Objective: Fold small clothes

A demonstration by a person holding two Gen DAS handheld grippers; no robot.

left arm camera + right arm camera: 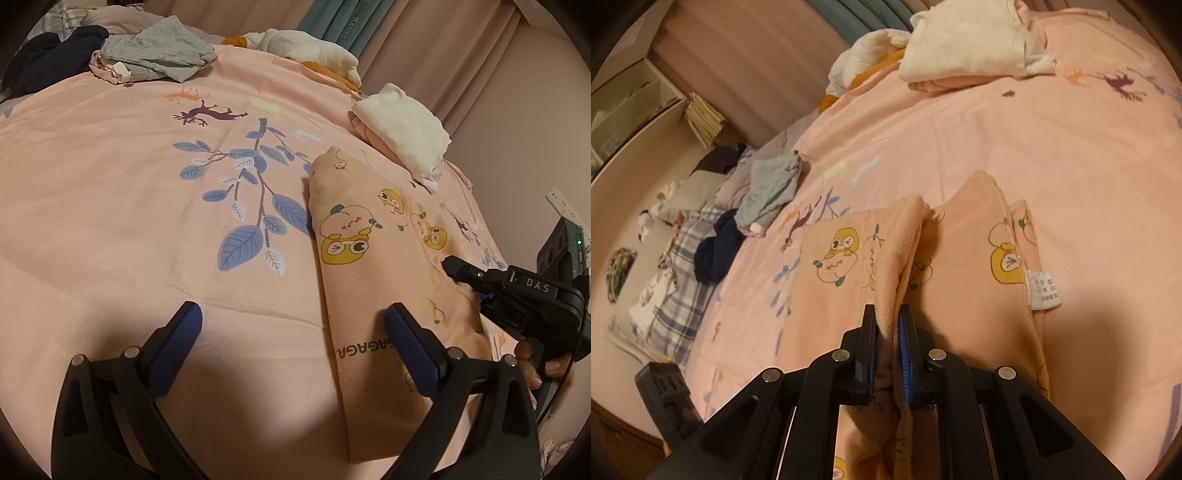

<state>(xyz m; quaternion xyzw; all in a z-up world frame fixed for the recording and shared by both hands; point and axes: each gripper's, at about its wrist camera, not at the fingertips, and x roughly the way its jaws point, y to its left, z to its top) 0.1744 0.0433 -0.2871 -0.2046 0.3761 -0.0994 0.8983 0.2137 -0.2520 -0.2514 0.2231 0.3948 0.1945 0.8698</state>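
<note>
- We find the bedspread [110, 206], pink with leaf and deer prints, carrying all the items; one in number.
- We count one peach garment [369, 280] with cartoon prints, the item in work. It lies at the near right of the bedspread, its long axis running from the near edge away toward the far side in the left wrist view.
- We count one cream folded stack [402, 125] just beyond the garment's far end, one cream-and-yellow heap [314, 48] further back, and one unsorted heap [159, 55] of grey and dark pieces at the far left, well apart.
- The right gripper [888, 332] has its pads nearly together, pinching a raised ridge of the garment's fabric. This edge sits lifted off the rest of the cloth.
- The left gripper [291, 325] stands wide apart and holds nothing. Its right finger [410, 339] hangs over the garment's left border; its left finger is over bare bedspread.
- We judge the deciding relation thus: the garment lies to the right of the left gripper, and the right gripper, already gripping, is the nearer. The fold should carry the lifted edge across the long axis.
- One white care label [1044, 288] shows at the garment's right hem.
</note>
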